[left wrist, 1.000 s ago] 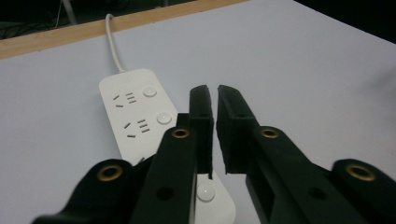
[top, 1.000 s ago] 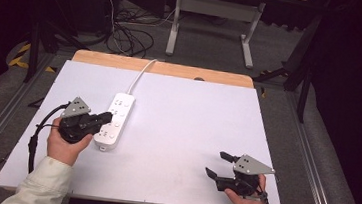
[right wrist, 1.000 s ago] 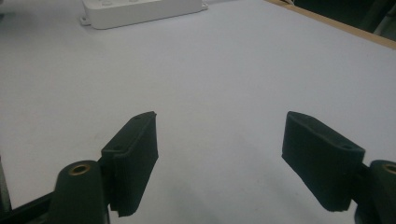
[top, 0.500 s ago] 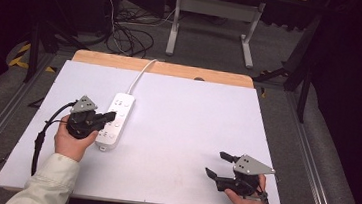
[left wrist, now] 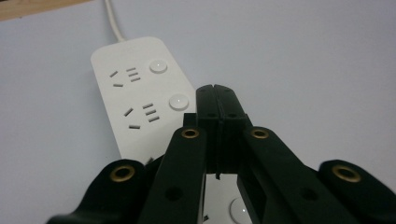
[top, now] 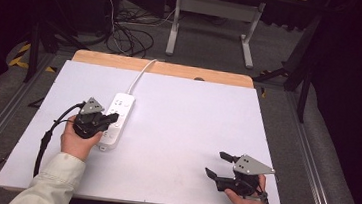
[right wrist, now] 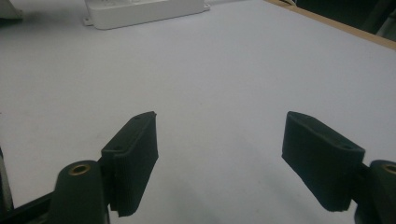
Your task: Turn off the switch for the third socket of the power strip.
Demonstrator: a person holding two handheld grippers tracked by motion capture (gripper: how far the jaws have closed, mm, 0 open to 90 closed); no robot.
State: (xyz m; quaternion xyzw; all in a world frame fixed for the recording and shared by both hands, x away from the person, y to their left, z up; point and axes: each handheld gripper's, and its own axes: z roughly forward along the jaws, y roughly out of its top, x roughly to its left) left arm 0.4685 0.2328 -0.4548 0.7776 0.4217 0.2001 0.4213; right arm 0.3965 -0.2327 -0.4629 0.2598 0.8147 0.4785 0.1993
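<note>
One white power strip (top: 116,121) lies on the left of the white table (top: 192,123), cord running far. The left gripper (top: 112,118), jaws pressed together, sits over it. The right gripper (top: 218,165), jaws spread wide, rests near-right, holding nothing.

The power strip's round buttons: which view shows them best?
The left gripper view: the power strip sits close, its buttons distinct beside the sockets. The high view shows the whole strip small; the right gripper view catches a far edge.
</note>
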